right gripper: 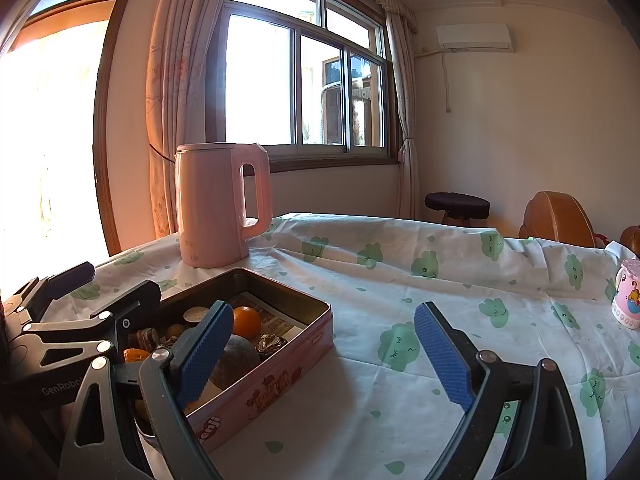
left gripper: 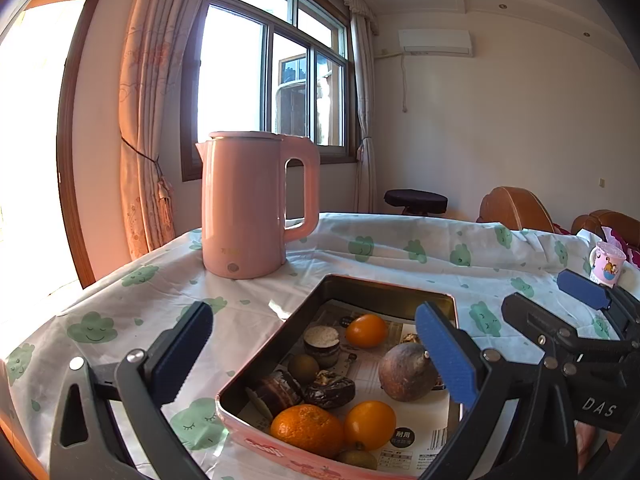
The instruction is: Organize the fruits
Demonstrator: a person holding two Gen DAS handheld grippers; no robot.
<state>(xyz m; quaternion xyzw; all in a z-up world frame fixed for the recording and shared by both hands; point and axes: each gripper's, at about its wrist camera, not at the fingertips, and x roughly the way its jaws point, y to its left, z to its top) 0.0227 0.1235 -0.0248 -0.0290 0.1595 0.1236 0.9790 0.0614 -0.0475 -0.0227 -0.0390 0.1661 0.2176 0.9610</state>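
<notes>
**Fruit tin under two open grippers**

Nearest the lens: left gripper [left gripper: 314,354], jaws spread wide, nothing between them, hovering over the near end of the tin [left gripper: 384,294]. Right gripper [right gripper: 324,354] likewise wide open and empty, held over bare tablecloth [right gripper: 400,272] just right of the tin; its left blue pad overlaps the tin's rim in view.

Tin stands on the counter, lined with printed paper. Inside: three oranges — one at the near edge [left gripper: 307,429], one just beside it [left gripper: 370,424], one toward the far end [left gripper: 366,330]. A brown round fruit [left gripper: 406,372] lies by the right wall. Dark wrinkled pieces [left gripper: 330,389] and a small greenish fruit [left gripper: 303,367] sit mid-tin; possibly dried fruit or sweets, too dim to say. No fruit shows loose on the cloth.

All fruit lies in the tin, mixed. That fits fruit gathered in, or a jumble awaiting sorting.

Risks, as judged:
- Round fruit between flat pads may squirt out and roll off the counter.
- Tight packing: jaws closing on one orange may nudge its neighbour.
- Pink kettle [left gripper: 248,208] behind the tin and a cup [left gripper: 607,262] at the far right could be clipped by a wide swing.
</notes>
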